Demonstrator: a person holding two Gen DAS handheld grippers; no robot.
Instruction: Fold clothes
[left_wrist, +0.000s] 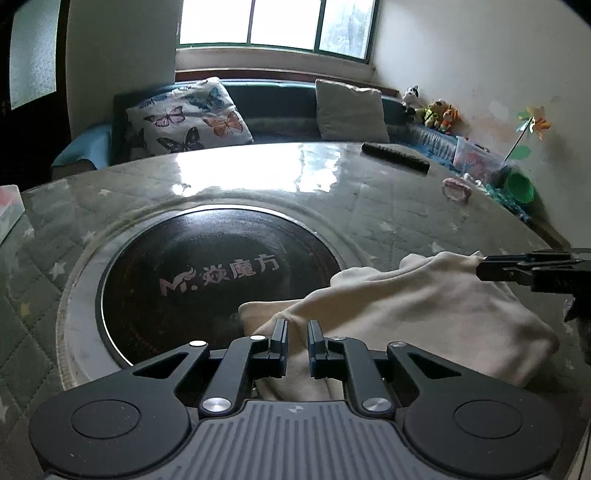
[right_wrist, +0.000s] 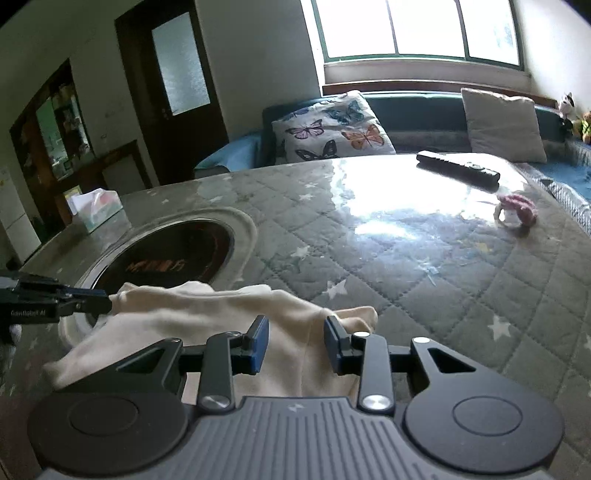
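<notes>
A cream garment lies bunched on the table, partly over the round black heater plate. My left gripper has a narrow gap between its jaws, with a fold of the cloth running between them. It also shows from the side in the right wrist view, touching the garment's left edge. My right gripper is open over the cloth's right part. In the left wrist view it touches the garment's far right edge.
A quilted grey cover under glossy plastic tops the table. A black remote, a pink knitted item and a tissue box lie on it. A sofa with a butterfly cushion stands behind.
</notes>
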